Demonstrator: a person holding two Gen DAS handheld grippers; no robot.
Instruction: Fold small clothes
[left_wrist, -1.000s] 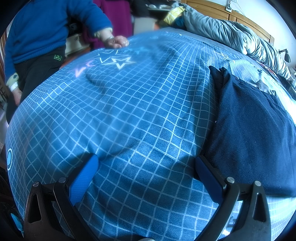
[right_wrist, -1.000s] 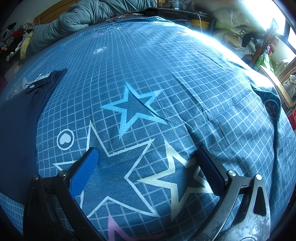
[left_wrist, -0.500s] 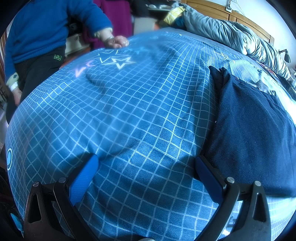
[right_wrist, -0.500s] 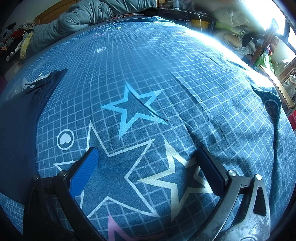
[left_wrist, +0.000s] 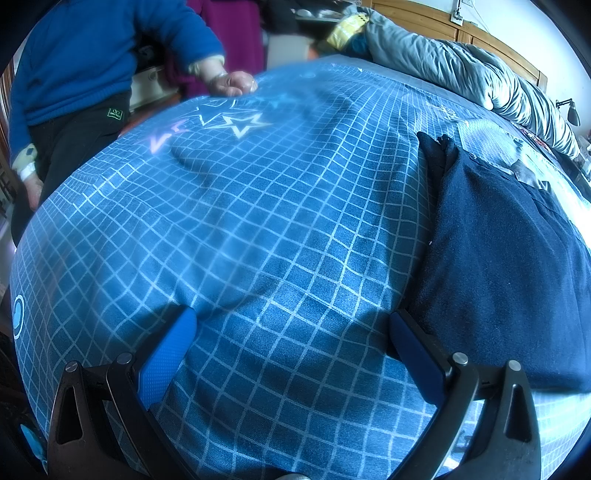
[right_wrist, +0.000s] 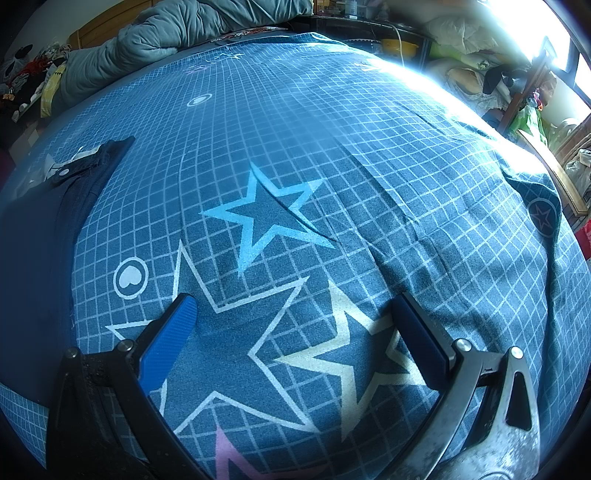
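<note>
Both my tongs stand wide apart with nothing between the pads: the left gripper (left_wrist: 291, 332) and the right gripper (right_wrist: 295, 314) each sit low over the grid-and-star bedsheet (left_wrist: 258, 221), and the navy garment (left_wrist: 517, 258) I am meant to fold lies flat between the two, just off the right-hand finger of the left tongs and well off the left-hand finger of the right ones. The risk I see is pinching sheet along with cloth: the garment's near edge lies flush on soft, already rumpled bedding, so a low closing bite could gather the bedsheet and drag it into the fold. Both are dark blue, which makes the hem hard for me to judge on the right view, where the garment (right_wrist: 33, 277) sits in shadow and window glare washes out the far right. Ahead of the left tongs a bystander's hand (left_wrist: 232, 83) rests on the far edge of the bed, so I'd keep sweeps short on that side. The grey duvet (left_wrist: 461, 74) is heaped well beyond the garment; ahead of the right tongs the sheet is open room
</note>
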